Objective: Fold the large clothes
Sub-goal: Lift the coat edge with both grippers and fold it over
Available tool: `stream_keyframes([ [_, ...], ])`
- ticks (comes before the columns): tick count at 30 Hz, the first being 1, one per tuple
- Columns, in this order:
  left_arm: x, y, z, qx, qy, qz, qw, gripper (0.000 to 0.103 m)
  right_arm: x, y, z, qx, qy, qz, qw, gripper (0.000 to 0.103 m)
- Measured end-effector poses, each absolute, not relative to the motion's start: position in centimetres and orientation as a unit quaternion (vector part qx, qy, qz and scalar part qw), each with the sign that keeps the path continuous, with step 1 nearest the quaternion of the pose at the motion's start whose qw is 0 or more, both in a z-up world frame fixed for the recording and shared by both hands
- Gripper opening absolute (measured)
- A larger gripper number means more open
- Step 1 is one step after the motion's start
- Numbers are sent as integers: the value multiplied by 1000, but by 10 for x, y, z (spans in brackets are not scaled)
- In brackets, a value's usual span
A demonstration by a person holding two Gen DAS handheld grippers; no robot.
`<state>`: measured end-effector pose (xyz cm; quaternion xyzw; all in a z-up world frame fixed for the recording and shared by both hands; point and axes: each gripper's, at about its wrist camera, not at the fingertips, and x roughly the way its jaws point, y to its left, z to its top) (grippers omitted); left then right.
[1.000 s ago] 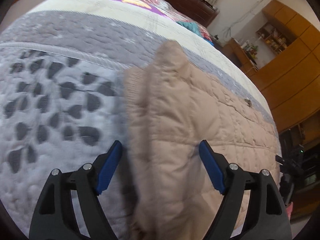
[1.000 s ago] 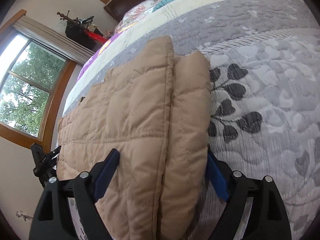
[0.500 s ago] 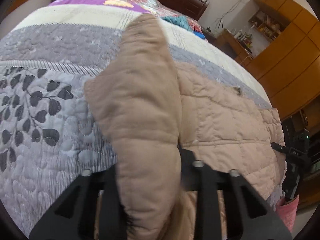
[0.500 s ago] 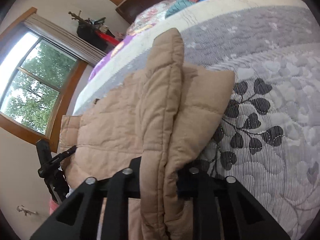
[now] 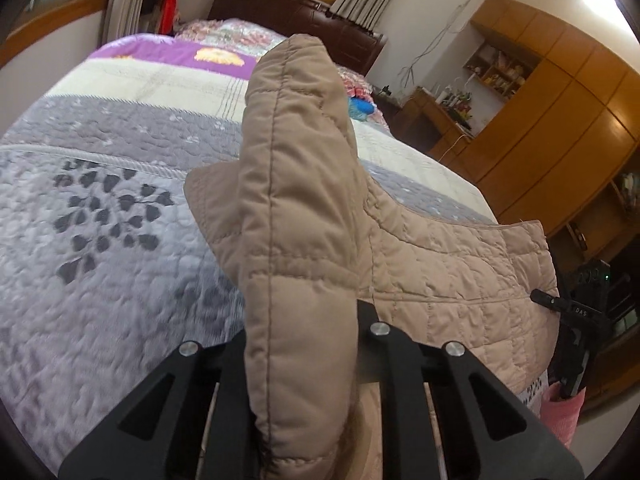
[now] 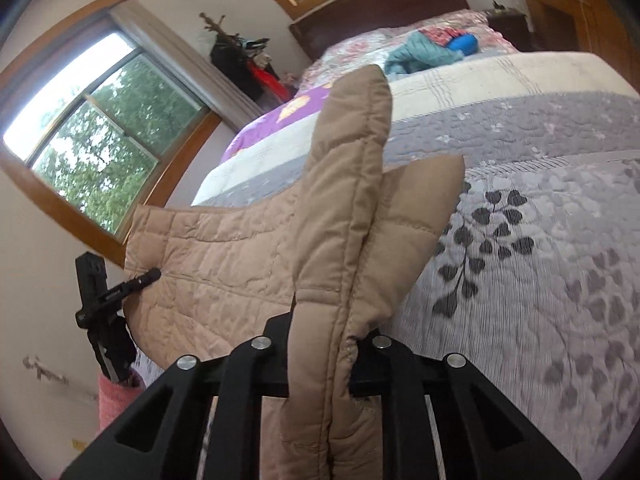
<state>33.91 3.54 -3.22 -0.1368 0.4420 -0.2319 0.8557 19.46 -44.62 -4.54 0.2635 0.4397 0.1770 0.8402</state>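
A tan quilted jacket (image 5: pixel 448 264) hangs lifted above the bed's grey leaf-print quilt (image 5: pixel 100 240). My left gripper (image 5: pixel 302 344) is shut on one folded edge of it, which stands up between the jaws and hides the fingertips. In the right wrist view the same jacket (image 6: pixel 224 256) stretches away to the left, and my right gripper (image 6: pixel 320 344) is shut on its other edge, a padded fold that rises upright. Each view shows the opposite gripper (image 5: pixel 576 320) (image 6: pixel 104 312) at the jacket's far end.
The bed carries a cream and purple blanket (image 5: pixel 160 76) and floral pillows with blue-green clothes (image 6: pixel 428 52) near the dark headboard (image 5: pixel 296 12). Wooden wardrobes (image 5: pixel 568 100) stand to one side, a window (image 6: pixel 92 152) to the other.
Both grippers closed on the jacket's edges, then lifted it off the quilt; the views tilted up and now show the headboard and room.
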Motion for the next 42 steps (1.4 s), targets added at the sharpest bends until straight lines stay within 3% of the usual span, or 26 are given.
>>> stream_keyframes([
  [8,256,64,-23,-112,445,-238,856,14,118,-423,-42,242,453,196,835,16],
  [19,215,82,-93,-84,483,-202,848,18,82,-411,-101,245,500,186,810,17],
  [24,221,82,-120,-69,500,-186,843,27,87,-413,-127,260,517,172,797,20],
  [27,225,82,-139,-66,512,-183,837,34,92,-415,-146,272,529,164,787,24],
  [36,221,78,-151,-51,499,-175,847,38,90,-416,-167,288,530,159,782,30],
  [40,219,84,-143,-58,505,-153,847,50,85,-413,-153,258,533,126,796,47],
  [42,215,92,-133,-61,503,-143,850,53,80,-417,-143,239,527,106,809,48],
])
